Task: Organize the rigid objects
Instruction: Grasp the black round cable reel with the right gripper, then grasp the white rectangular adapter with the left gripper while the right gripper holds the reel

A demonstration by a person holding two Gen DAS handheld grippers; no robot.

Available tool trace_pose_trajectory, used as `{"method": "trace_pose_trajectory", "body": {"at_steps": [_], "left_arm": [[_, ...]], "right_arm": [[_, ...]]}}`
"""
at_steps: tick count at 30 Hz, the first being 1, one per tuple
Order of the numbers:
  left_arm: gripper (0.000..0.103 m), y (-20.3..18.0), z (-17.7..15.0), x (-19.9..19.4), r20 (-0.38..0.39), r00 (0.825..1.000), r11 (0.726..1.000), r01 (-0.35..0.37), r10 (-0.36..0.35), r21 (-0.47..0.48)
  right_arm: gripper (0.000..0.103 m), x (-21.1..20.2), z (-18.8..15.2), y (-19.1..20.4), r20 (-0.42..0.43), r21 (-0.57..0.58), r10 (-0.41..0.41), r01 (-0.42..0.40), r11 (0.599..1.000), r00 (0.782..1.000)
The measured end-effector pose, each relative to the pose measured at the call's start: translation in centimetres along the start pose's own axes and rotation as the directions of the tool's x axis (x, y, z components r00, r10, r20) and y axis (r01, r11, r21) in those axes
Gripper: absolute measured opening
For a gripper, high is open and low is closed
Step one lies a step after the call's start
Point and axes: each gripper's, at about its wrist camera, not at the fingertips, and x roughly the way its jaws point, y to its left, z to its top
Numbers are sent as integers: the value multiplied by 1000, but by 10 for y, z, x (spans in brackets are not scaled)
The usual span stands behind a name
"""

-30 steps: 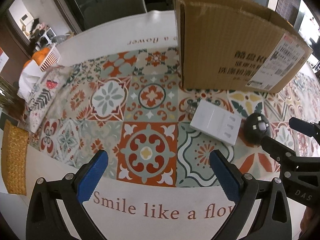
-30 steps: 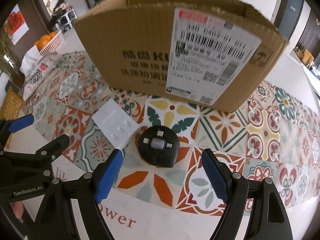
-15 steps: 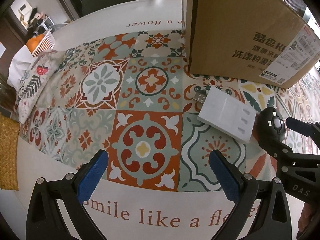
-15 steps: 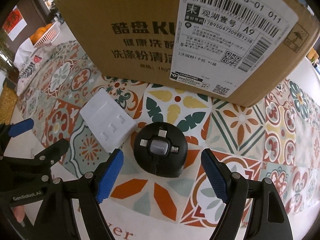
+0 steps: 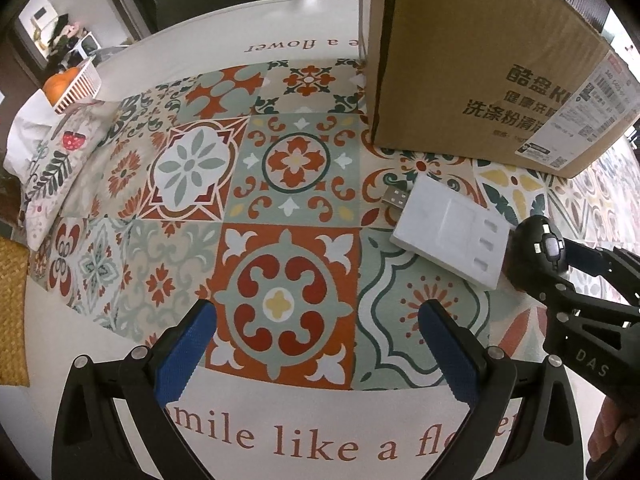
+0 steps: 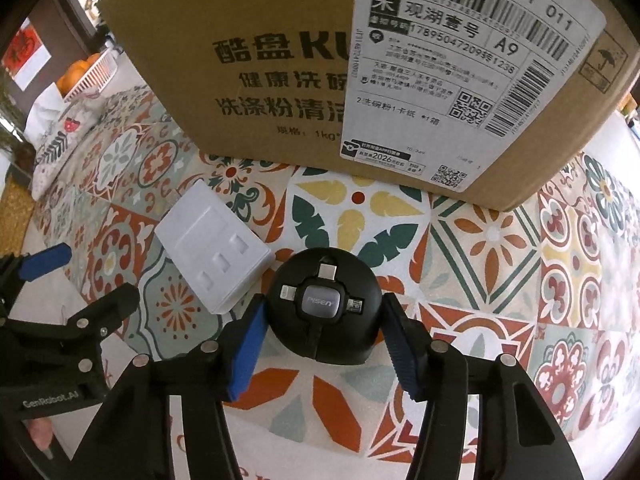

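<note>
A black round cable reel (image 6: 324,308) with a grey centre lies on the patterned tablecloth (image 6: 500,240). My right gripper (image 6: 323,312) points steeply down over it. Its jaws are closing, with the reel between them and the blue pads (image 6: 248,336) meeting its two sides. The reel (image 5: 538,248) also shows at the right of the left wrist view, behind the right gripper's black fingers (image 5: 568,300). A white wall plate (image 6: 212,248) with three slots lies just left of the reel. My left gripper (image 5: 316,312) hovers open over bare cloth, left of the plate (image 5: 448,232).
A big cardboard box (image 6: 260,60) stands close behind the reel and plate. A small USB plug (image 5: 394,197) lies by the plate's far corner. A floral cushion (image 5: 52,168), a white basket of oranges (image 5: 76,84) and a woven mat (image 5: 12,312) sit at the far left.
Both grippers have sunk closer to the cloth. The right jaws, wide apart before, have closed in onto the sides of the black reel. The left jaws stay open.
</note>
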Motion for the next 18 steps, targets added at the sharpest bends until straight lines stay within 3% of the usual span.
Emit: {"method": "trace_pose_trajectory", "body": {"at_steps": [18], "left_arm": [[103, -36, 14, -6, 19, 993, 981, 111, -116, 159]], "right_arm": [[56, -33, -14, -27, 45, 90, -6, 2, 996, 999]]}}
